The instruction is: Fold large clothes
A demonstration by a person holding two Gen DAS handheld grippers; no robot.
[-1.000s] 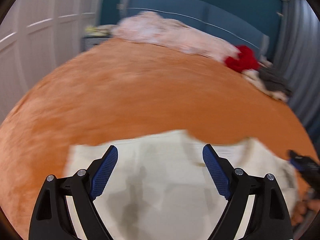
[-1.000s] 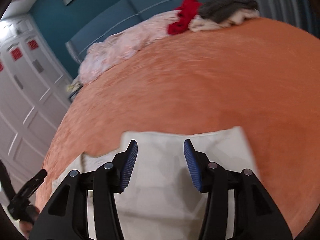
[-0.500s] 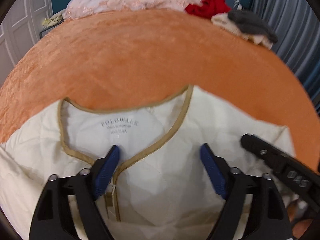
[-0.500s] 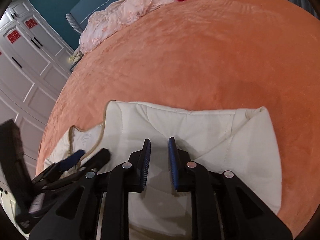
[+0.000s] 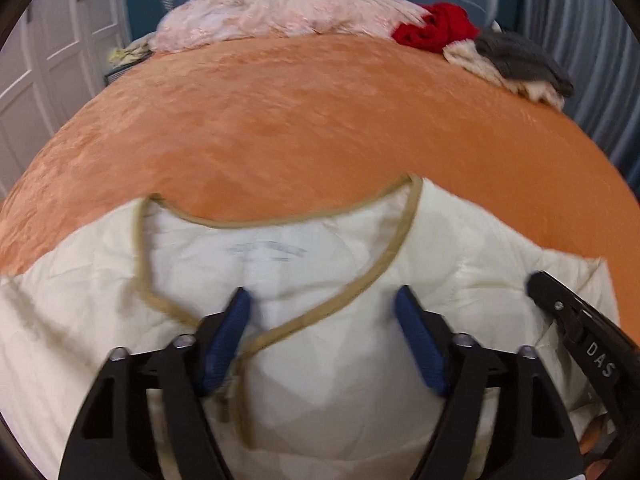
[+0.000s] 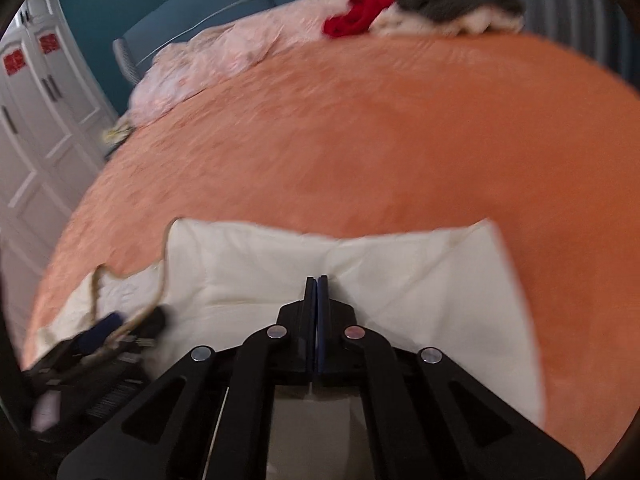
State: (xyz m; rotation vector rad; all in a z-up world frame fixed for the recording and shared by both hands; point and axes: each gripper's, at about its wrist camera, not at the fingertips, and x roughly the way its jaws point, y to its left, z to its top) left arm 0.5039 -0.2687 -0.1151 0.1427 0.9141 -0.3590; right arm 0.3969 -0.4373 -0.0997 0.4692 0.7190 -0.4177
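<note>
A cream quilted jacket with tan trim along its neckline lies on the orange bed cover. My left gripper hovers low over the neck opening. Its jaws are closing, the collar fabric bulges between them, and the pads stand apart from it. Further right, my right gripper is shut on a pinch of the jacket, with creases running to its tips. The right gripper also shows at the edge of the left wrist view. The left gripper appears blurred at the lower left of the right wrist view.
At the far end of the bed lie a pink quilt, a red garment and grey and cream clothes. White wardrobe doors stand to the left, a grey curtain to the right. Bare orange cover stretches beyond the jacket.
The right gripper's jaws went from wide apart to shut on the jacket fabric. The left gripper swept across to the neckline, sank lower, and its jaws narrowed a little.
</note>
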